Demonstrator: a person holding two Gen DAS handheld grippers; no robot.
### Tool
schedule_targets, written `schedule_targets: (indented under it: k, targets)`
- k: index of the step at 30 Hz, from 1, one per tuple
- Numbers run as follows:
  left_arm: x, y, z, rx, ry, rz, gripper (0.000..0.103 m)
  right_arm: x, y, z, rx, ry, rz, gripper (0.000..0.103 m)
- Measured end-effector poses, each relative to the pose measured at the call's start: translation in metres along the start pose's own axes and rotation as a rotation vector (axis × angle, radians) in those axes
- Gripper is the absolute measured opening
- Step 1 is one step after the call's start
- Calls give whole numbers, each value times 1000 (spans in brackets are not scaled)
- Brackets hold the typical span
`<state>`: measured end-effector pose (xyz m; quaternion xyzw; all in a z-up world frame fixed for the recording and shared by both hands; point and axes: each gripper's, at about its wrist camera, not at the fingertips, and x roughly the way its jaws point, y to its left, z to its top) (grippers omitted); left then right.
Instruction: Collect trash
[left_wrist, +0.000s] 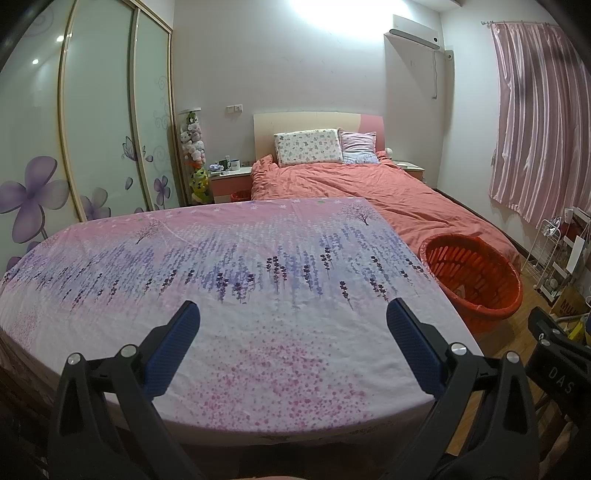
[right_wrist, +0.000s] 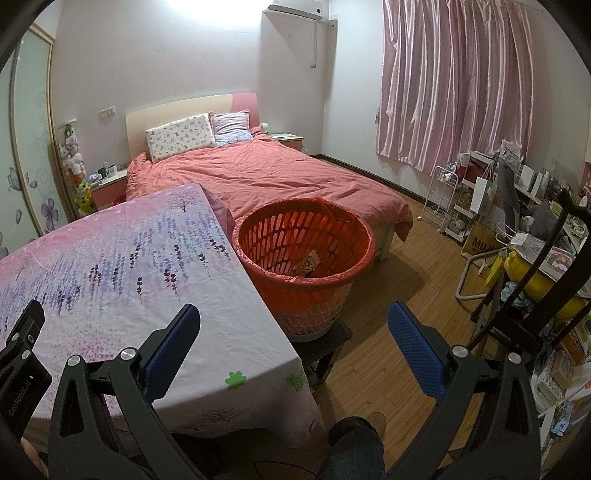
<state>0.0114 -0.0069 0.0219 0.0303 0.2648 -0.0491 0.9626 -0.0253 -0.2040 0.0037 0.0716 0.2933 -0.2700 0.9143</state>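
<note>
Nearest the cameras, the left gripper (left_wrist: 293, 321) hangs over the near edge of the table (left_wrist: 258, 369), its blue-padded fingers (left_wrist: 173, 347) spread wide with nothing between them. The right gripper (right_wrist: 295, 325) is likewise spread and empty, one finger above the table's near right corner, the other above the wooden floor (right_wrist: 388, 295). A knee in dark cloth (right_wrist: 351, 443) shows at the lower edge of the right wrist view.

The table carries a pink cloth printed with purple flower stalks; its surface is bare in both views.

Just beside the table's right edge stands the orange basket (right_wrist: 306, 295), lined with a thin orange bag and raised on a dark stool (right_wrist: 325, 347). Inside it, against the far wall of the basket, lies a piece of trash (right_wrist: 306, 264), a printed wrapper; its markings are too small to read.

Beyond the table's far edge lies the bed (left_wrist: 369, 192) with a salmon cover and two pillows (left_wrist: 308, 147) at the headboard. To the left is the wardrobe (left_wrist: 99, 122) with flower-painted doors; to the right, the pink curtain (right_wrist: 454, 81) and cluttered shelves (right_wrist: 472, 195).
</note>
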Motion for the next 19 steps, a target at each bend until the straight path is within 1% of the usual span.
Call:
schedule_targets:
  k: [19]
  targets:
    - [1, 0, -2, 0, 2, -1, 99, 0, 0, 0, 0, 0, 0, 101]
